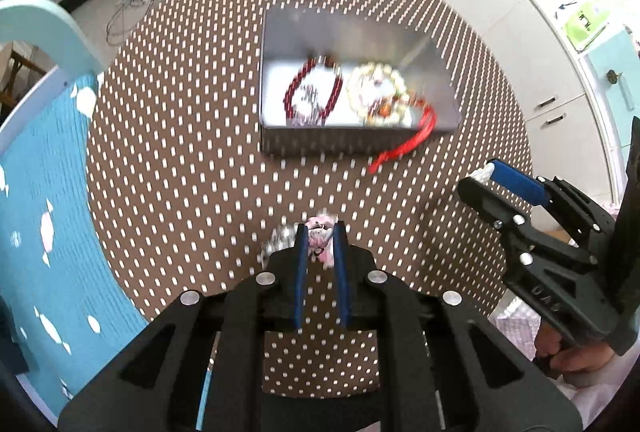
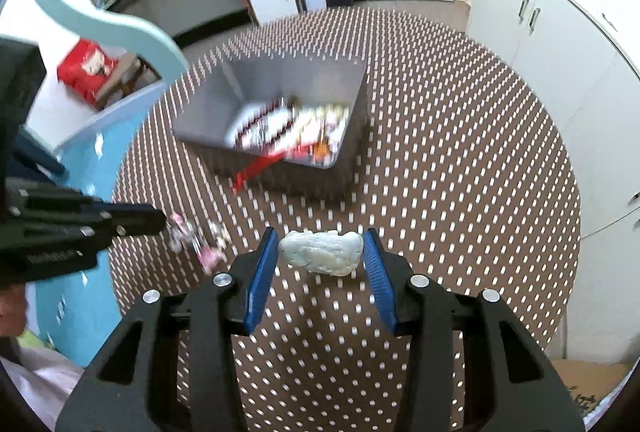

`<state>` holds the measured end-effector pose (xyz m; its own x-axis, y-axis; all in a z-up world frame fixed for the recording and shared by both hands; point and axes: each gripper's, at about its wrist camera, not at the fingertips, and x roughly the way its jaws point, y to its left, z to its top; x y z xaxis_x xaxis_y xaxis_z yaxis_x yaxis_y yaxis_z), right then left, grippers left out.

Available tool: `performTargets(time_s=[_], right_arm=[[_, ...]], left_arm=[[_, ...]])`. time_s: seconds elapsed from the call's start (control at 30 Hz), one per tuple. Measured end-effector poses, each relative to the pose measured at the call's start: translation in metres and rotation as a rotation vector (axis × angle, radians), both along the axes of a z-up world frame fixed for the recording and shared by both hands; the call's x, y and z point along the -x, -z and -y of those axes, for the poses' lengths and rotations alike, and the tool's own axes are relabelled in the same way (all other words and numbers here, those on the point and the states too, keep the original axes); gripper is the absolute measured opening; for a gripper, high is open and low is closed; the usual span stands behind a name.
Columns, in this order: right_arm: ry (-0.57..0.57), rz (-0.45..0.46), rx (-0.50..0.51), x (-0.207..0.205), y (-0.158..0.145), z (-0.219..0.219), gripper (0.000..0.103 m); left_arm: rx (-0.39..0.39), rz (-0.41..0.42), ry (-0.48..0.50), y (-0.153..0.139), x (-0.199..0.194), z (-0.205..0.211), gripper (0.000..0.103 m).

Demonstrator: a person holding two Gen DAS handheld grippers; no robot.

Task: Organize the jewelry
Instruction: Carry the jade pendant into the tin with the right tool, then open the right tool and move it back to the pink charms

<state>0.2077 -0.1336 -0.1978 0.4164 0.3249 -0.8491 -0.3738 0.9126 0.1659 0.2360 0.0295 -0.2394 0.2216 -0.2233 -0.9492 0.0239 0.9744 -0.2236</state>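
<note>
An open grey box point(image 1: 280, 51) stands on the dotted brown tablecloth and holds a dark red bead bracelet point(image 1: 334, 91) and a cream bead bracelet point(image 1: 394, 79). A red tassel point(image 1: 404, 143) hangs over its near wall. My left gripper point(image 1: 320, 228) is shut on a pink and silver beaded bracelet point(image 1: 322, 244), which dangles above the cloth; it also shows as a blurred bracelet point(image 2: 192, 238) under the left gripper point(image 2: 158, 220). My right gripper point(image 2: 321, 234) is shut on a pale green carved stone point(image 2: 322, 254), lifted off the table. In the left wrist view the right gripper point(image 1: 482, 175) is at the right.
The round table point(image 2: 460, 151) has a brown cloth with white dots. A light blue chair point(image 1: 44, 159) with a blue cushion stands at its left edge. White cabinets point(image 2: 560, 43) line the right side. A hand point(image 1: 572, 356) holds the right gripper's handle.
</note>
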Motion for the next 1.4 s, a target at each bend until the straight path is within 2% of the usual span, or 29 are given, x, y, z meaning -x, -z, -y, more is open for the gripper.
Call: performTargets(time_s=[0.27, 0.37, 0.7, 0.73, 0.77, 0.8, 1.1, 1.27, 1.4], right_arm=[[0.014, 0.069, -0.026, -0.017, -0.042, -0.008, 0.042], [0.009, 0.082, -0.026, -0.025, -0.045, -0.013, 0.042], [-0.021, 0.051, 0.002, -0.053, -0.03, -0.038, 0.042], [-0.02, 0.044, 0.003, -0.055, -0.027, -0.039, 0.042], [-0.02, 0.032, 0.004, -0.057, -0.025, -0.04, 0.042], [-0.022, 0.022, 0.005, -0.059, -0.021, -0.04, 0.042], [-0.021, -0.085, 0.031, -0.079, 0.011, -0.052, 0.042], [-0.065, -0.077, 0.055, -0.081, 0.014, -0.063, 0.042], [-0.071, -0.124, 0.06, -0.087, 0.026, -0.07, 0.042]], left_arm=[[0.034, 0.096, 0.023, -0.041, -0.029, 0.01, 0.012], [0.051, 0.11, 0.025, -0.045, -0.043, 0.012, 0.012], [0.068, 0.082, 0.034, -0.023, -0.081, 0.02, 0.015], [0.066, 0.079, 0.034, -0.021, -0.082, 0.019, 0.018], [0.061, 0.073, 0.032, -0.019, -0.084, 0.018, 0.031], [0.055, 0.07, 0.028, -0.017, -0.084, 0.016, 0.04], [0.039, 0.037, 0.008, -0.006, -0.084, -0.002, 0.04], [0.066, 0.015, -0.008, 0.001, -0.08, -0.011, 0.042], [0.067, 0.014, -0.006, 0.001, -0.078, -0.011, 0.042]])
